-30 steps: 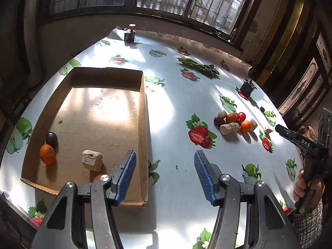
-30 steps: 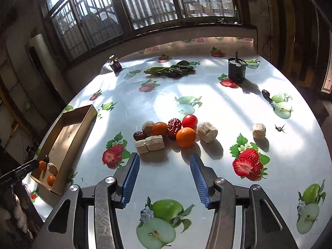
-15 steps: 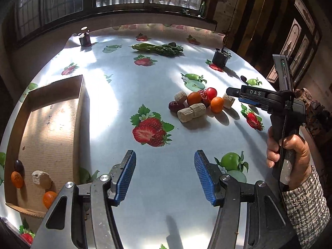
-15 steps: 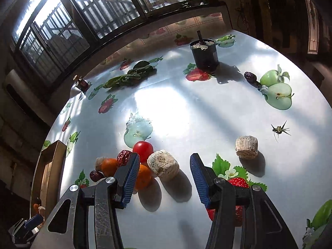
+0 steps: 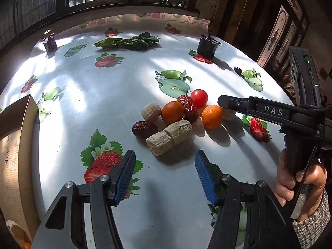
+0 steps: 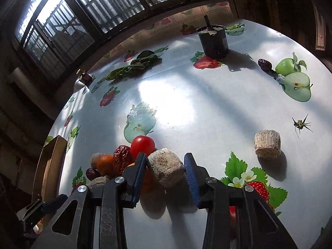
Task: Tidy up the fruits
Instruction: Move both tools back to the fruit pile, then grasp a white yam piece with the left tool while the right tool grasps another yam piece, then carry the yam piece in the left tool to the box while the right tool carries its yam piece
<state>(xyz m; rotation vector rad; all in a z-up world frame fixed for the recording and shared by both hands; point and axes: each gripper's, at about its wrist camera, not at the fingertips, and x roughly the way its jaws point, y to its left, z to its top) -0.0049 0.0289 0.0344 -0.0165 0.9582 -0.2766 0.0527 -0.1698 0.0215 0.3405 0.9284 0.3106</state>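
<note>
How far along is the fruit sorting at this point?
Early. The cardboard box holds few pieces as far as its visible corner shows. The right tool, open, straddles a beige chunk; the left tool hangs open. The pile's oranges, tomato and dates remain.

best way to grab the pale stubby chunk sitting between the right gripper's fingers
Grip the pale chunk across its rounded sides, not its flat ends, coming down from the near side as the right gripper already does. It lies tilted on its side, and the open fingers straddle it. The left finger is tight against the orange, so probably close slowly to avoid nudging the pile.
</note>
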